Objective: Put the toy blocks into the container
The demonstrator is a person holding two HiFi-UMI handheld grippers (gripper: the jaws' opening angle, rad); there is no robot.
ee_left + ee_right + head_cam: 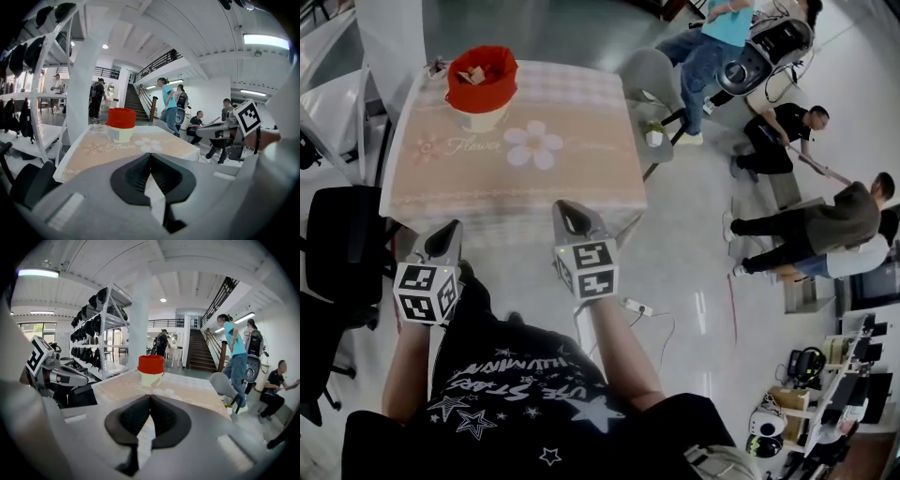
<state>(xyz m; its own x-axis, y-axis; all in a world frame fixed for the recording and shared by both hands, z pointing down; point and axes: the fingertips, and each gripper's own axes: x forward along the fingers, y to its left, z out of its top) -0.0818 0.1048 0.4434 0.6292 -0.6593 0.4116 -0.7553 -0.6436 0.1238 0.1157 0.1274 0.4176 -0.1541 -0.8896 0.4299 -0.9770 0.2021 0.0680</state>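
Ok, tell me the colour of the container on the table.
Container: red top, cream base; head view shows it best.

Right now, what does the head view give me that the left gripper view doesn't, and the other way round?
Only the head view: the inside of the red-topped container, with brownish blocks lying in it, and both grippers from above, the left gripper and the right gripper, at the table's near edge.
Only the left gripper view: that gripper's jaws together with nothing between them, plus a staircase and a shelf rack behind.
Both: the container on the table's far side, and the flower print.
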